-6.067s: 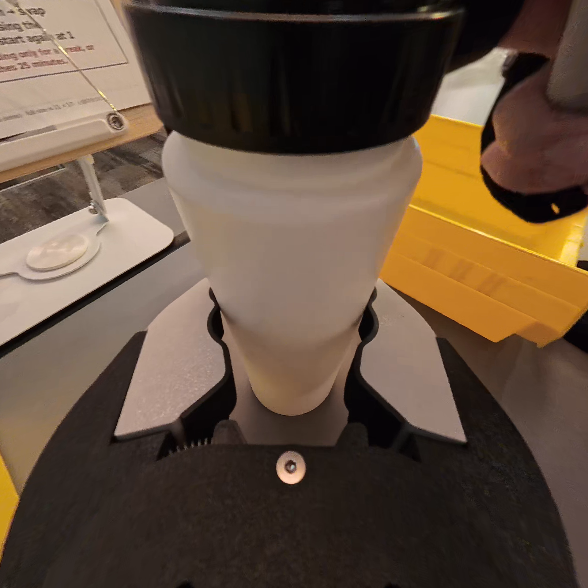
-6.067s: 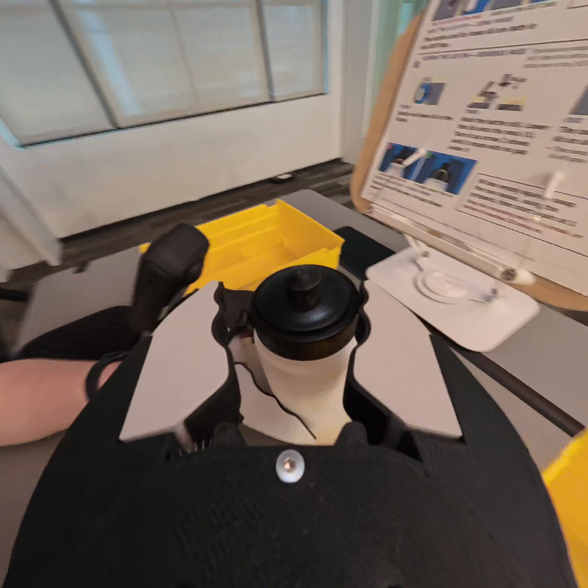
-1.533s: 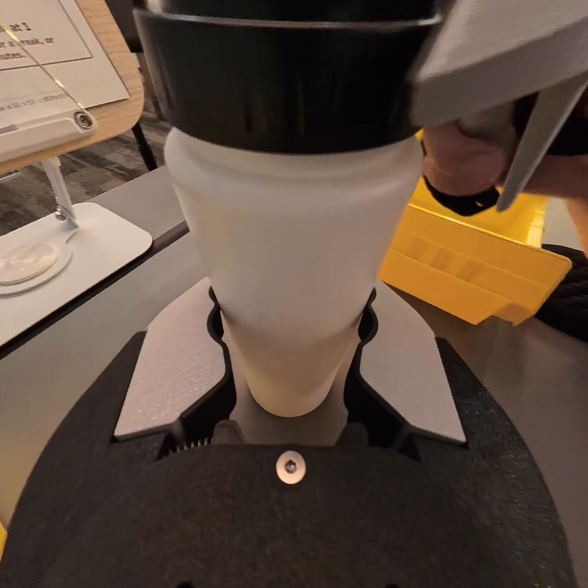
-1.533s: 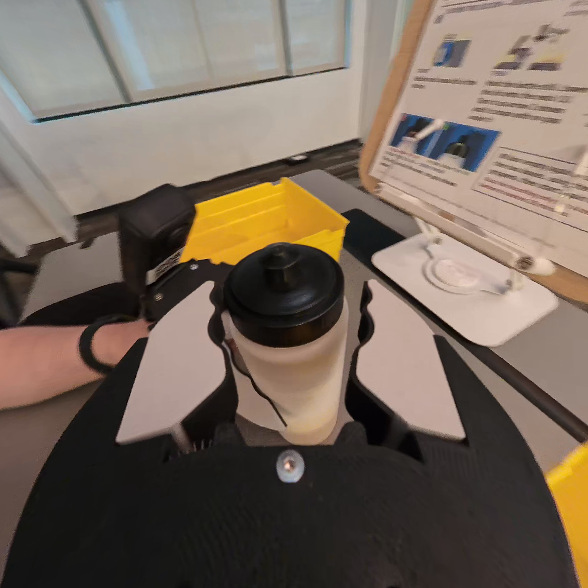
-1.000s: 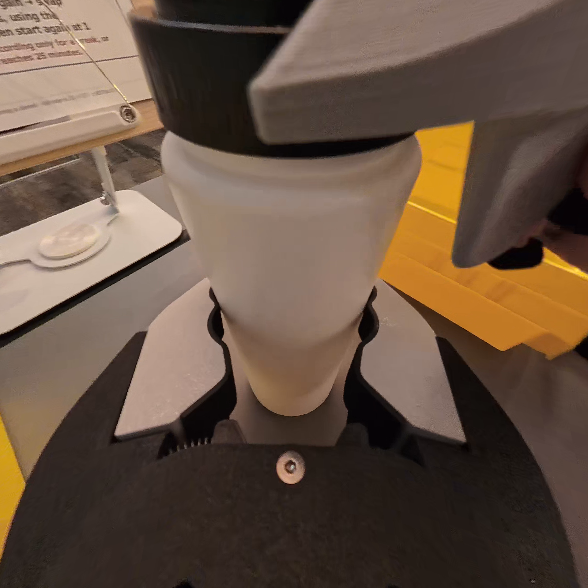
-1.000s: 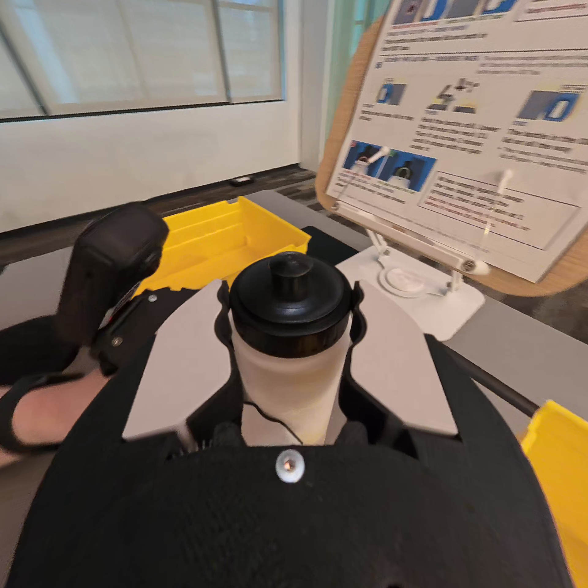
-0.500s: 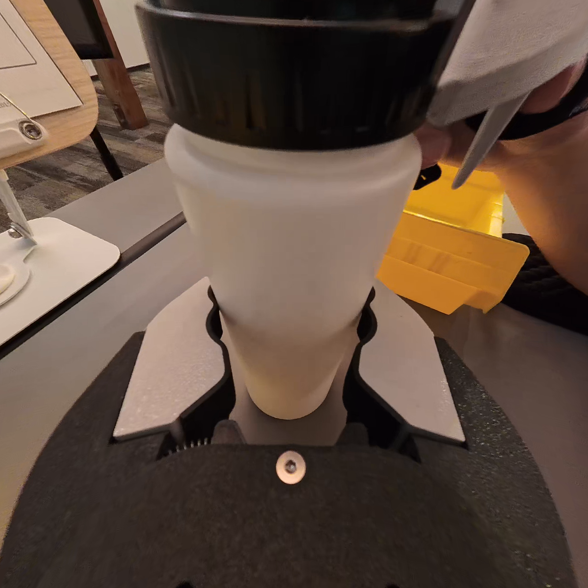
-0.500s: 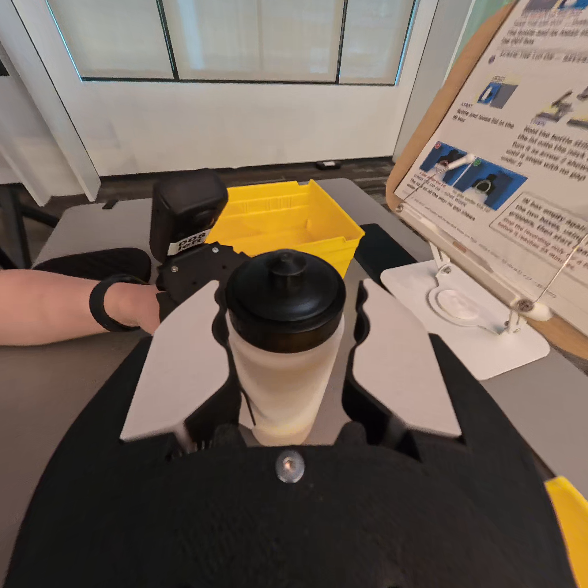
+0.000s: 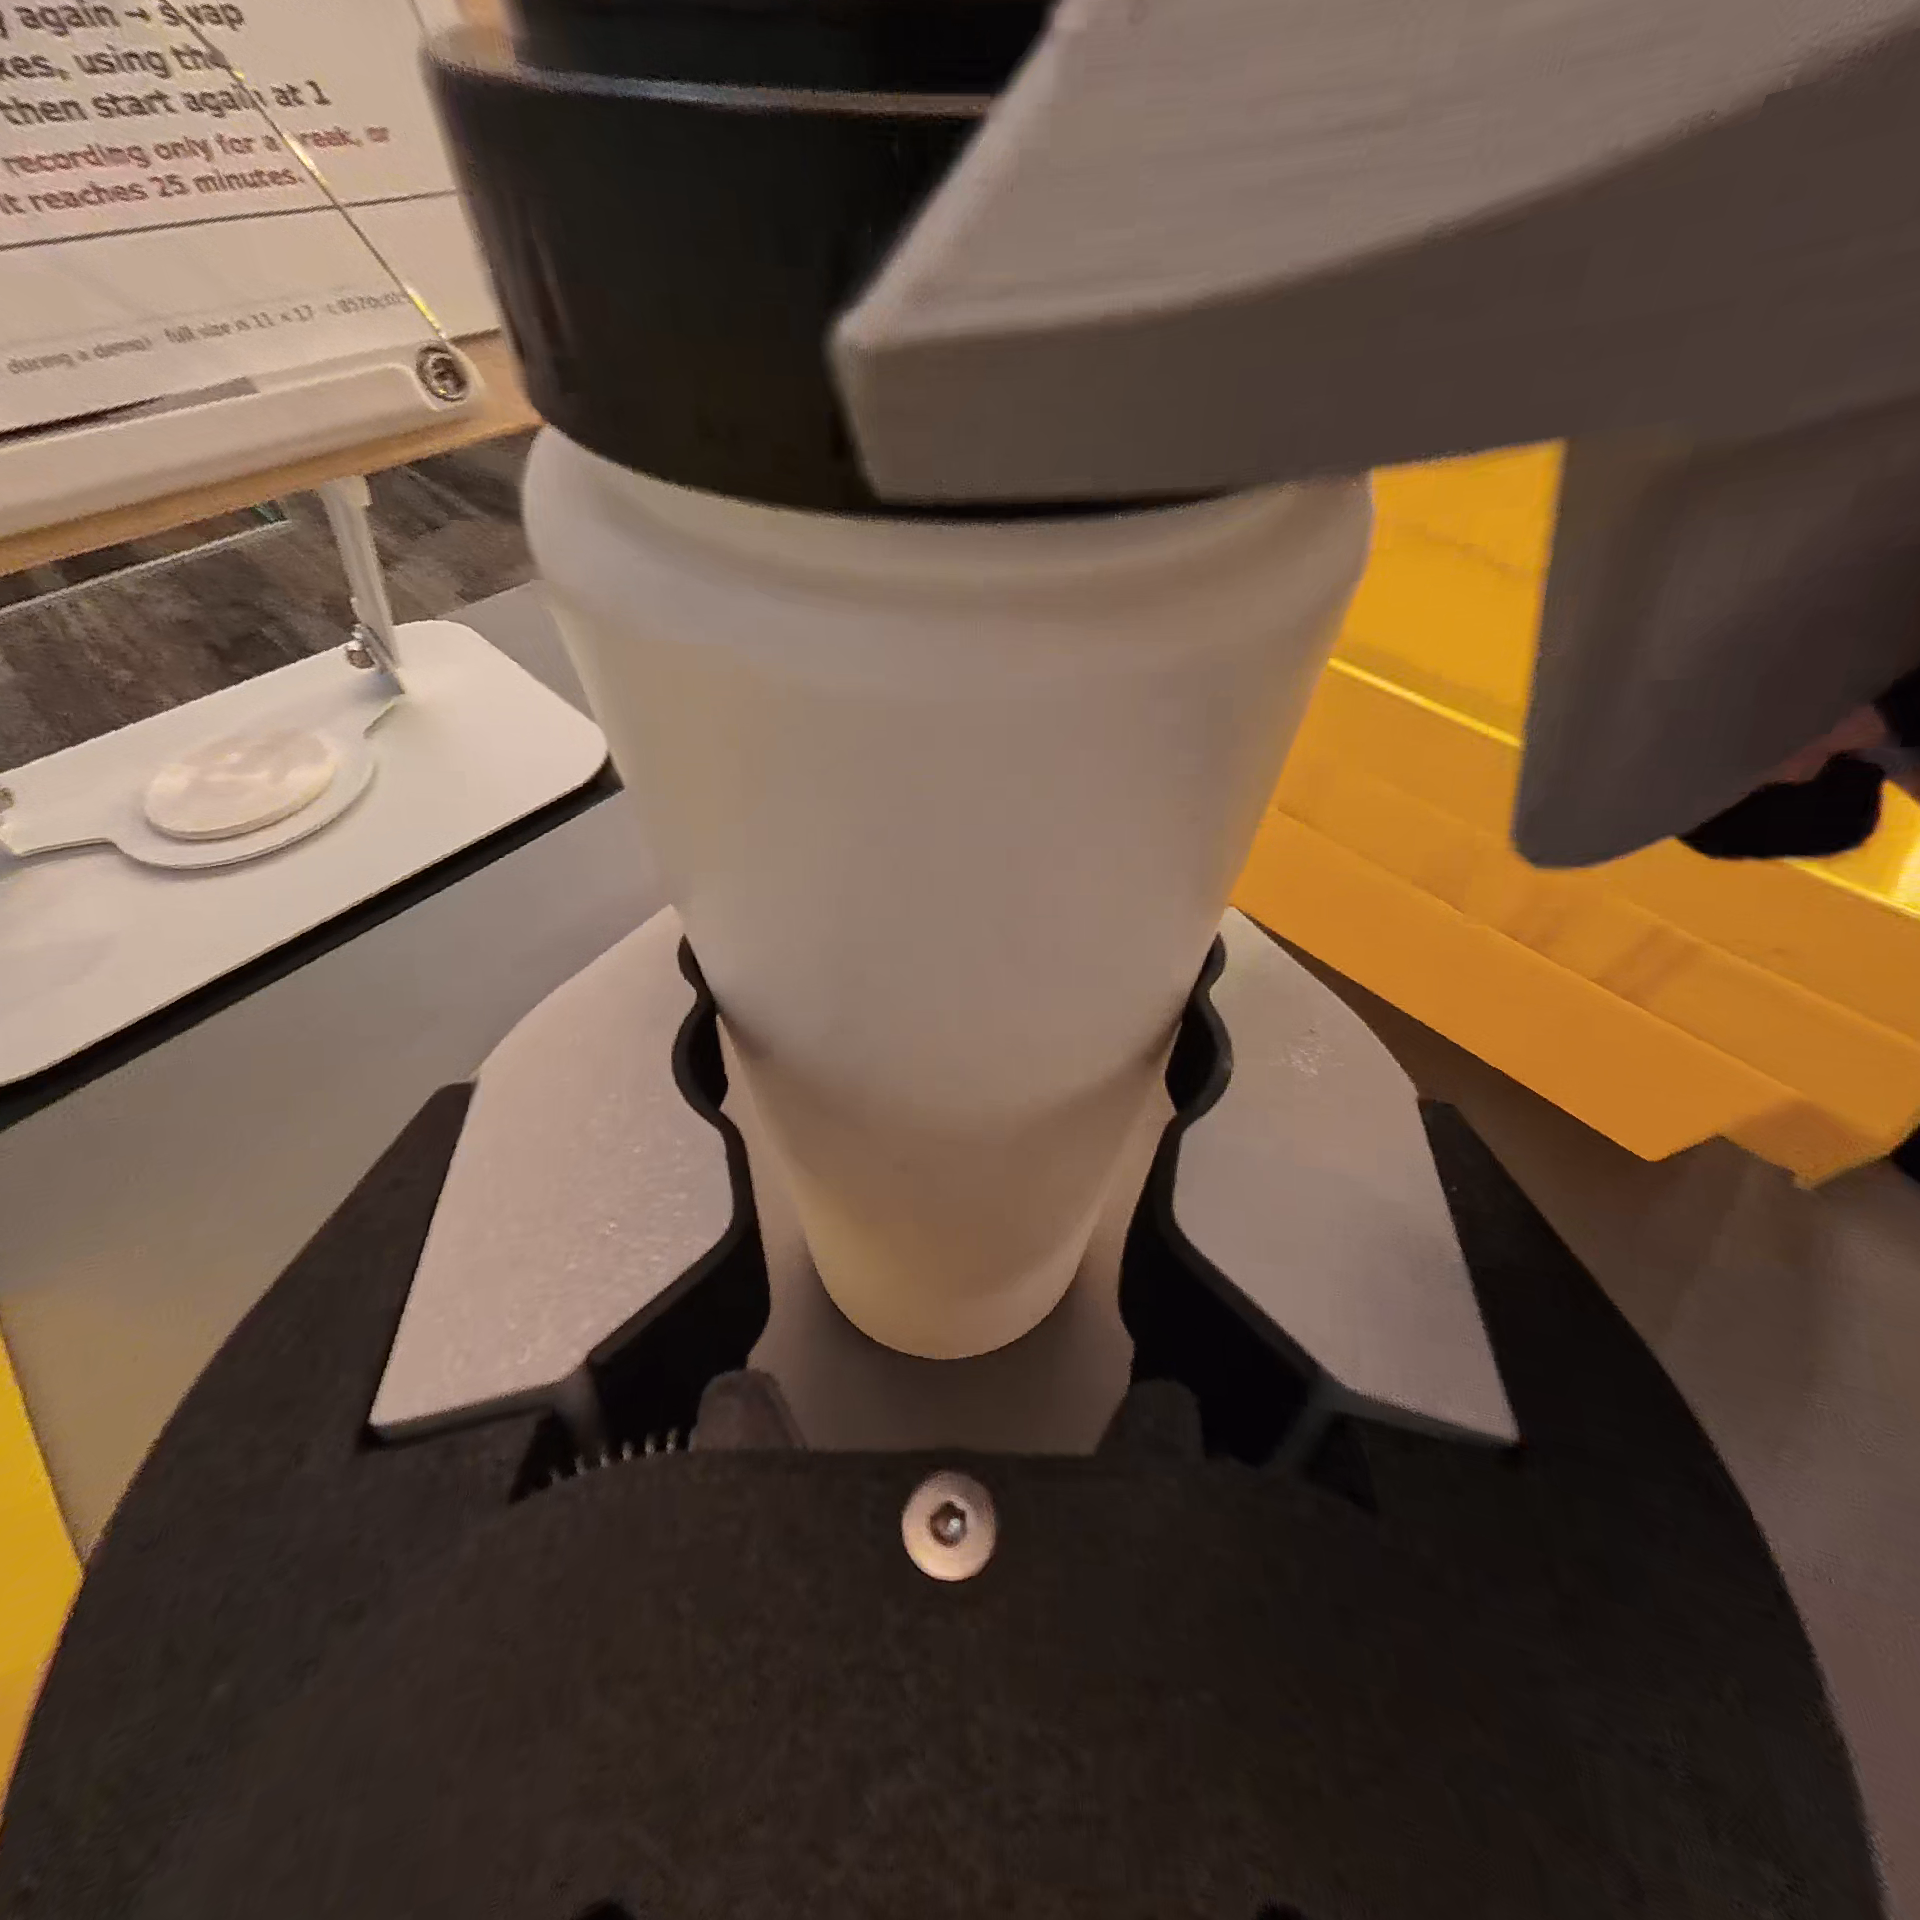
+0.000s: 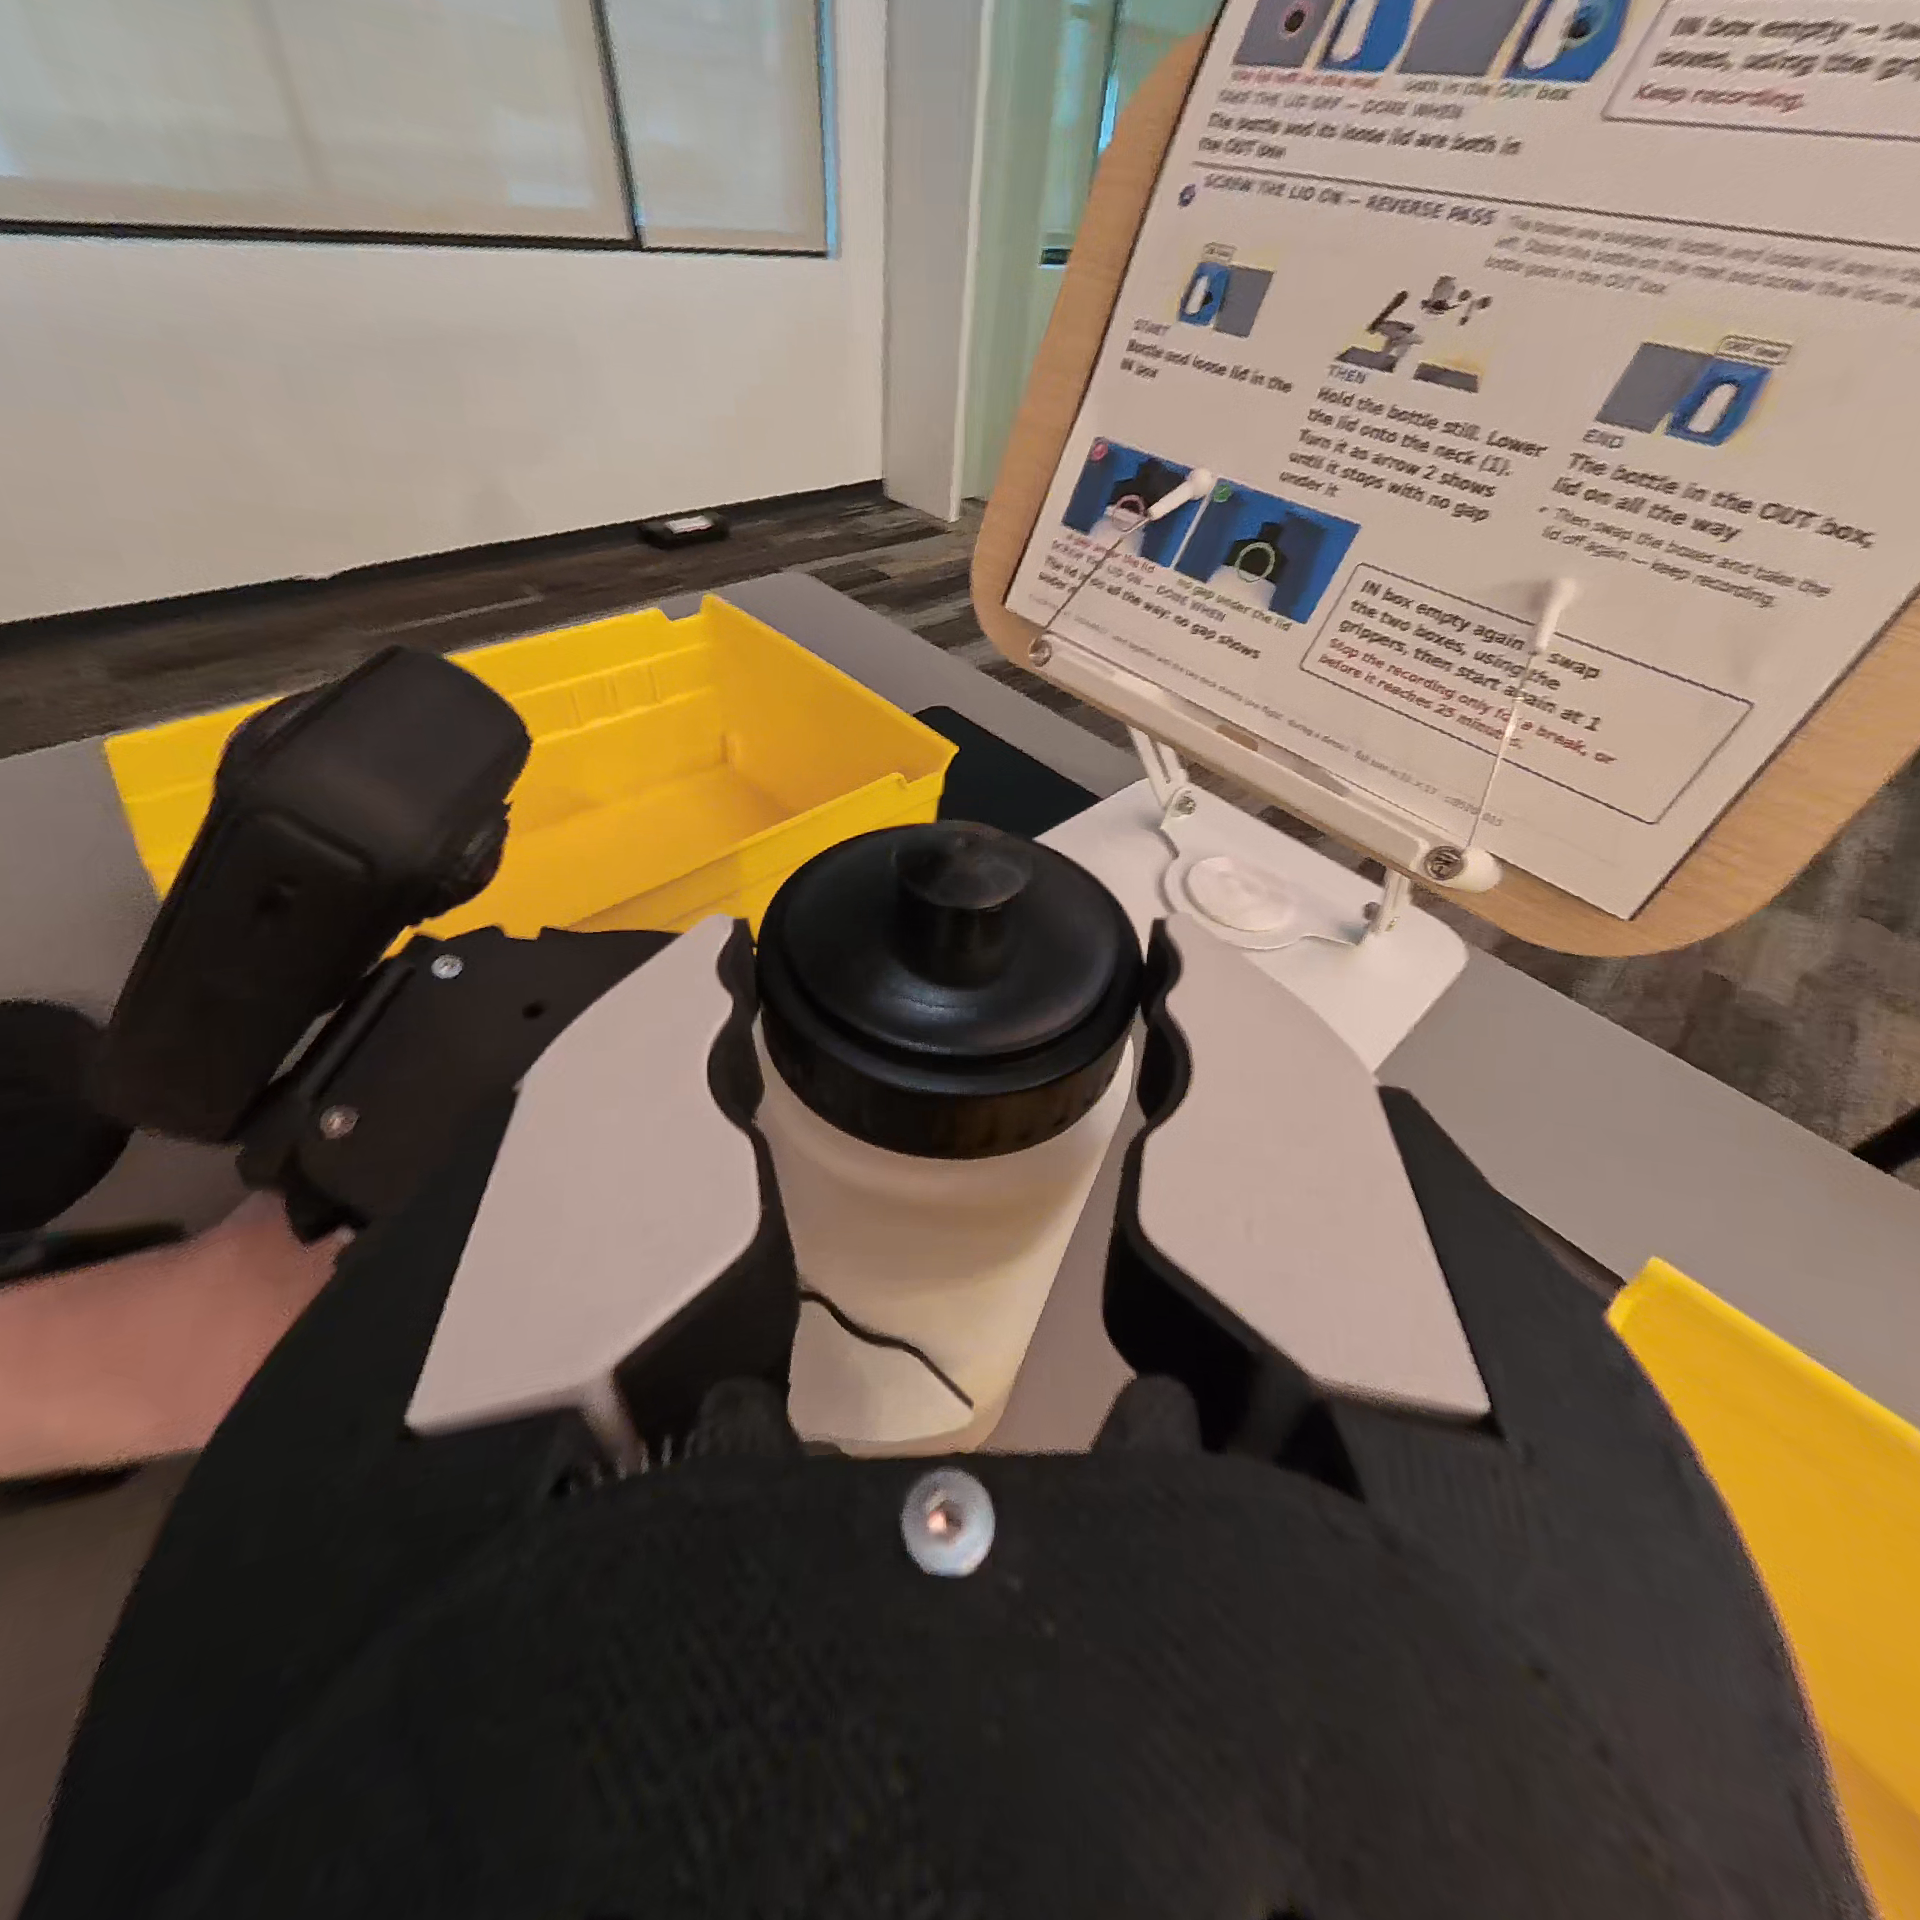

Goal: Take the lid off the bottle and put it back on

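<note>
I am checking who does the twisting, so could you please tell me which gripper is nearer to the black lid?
Right. The right gripper has its jaws around the lid; the left gripper grips the white bottle lower down its body.

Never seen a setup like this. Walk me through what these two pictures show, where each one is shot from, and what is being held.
There is no robot here: a person holds a two-finger gripper in each hand, and each gripper carries a camera looking forward along its fingers.

In the left wrist view, the left gripper is closed on the lower body of a white bottle. The grey fingers at the top right of that picture belong to the other gripper.

The right wrist view looks down from higher up. The right gripper sits closed on either side of the black lid, which is on the bottle.

On the grey table stand a yellow bin and a white stand holding an instruction sheet. A second yellow bin's corner shows at the right.
</note>
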The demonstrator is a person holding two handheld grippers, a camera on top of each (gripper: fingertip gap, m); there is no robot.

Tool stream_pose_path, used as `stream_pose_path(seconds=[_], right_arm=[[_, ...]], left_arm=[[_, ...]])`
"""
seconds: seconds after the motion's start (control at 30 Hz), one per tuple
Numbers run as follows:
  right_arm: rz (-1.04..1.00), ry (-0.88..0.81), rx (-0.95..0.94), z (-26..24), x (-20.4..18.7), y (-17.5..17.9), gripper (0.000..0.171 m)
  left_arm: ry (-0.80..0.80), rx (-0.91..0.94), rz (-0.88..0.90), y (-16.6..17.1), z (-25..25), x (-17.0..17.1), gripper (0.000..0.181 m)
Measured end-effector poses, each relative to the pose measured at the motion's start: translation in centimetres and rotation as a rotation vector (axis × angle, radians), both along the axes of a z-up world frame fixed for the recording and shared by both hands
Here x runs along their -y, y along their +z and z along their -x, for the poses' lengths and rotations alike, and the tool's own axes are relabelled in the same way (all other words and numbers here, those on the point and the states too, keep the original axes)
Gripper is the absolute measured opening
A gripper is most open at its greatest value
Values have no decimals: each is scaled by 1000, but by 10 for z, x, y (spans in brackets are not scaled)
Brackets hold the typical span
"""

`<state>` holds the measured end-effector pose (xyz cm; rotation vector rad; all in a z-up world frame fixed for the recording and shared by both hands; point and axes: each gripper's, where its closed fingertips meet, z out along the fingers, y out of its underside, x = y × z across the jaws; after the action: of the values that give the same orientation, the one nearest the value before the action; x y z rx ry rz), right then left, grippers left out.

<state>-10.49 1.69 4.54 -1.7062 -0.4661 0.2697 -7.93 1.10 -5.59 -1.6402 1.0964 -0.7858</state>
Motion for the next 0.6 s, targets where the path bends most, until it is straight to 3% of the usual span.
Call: stream_pose_path(seconds=[0.2, 0.37, 0.5, 0.6], right_arm=[[51, 291, -43, -6, 7, 0, 85], [16, 461, -37, -2, 20, -1, 72], [21, 408, -29, 0, 16, -2, 71], [13, 251, -78, 0, 4, -1, 71]], left_arm=[[-142, 4, 13, 0, -2, 8, 85], [-241, 10, 12, 0, -5, 19, 86], [-210, 17, 26, 1, -4, 16, 85], [-101, 30, 31, 1, -1, 5, 85]])
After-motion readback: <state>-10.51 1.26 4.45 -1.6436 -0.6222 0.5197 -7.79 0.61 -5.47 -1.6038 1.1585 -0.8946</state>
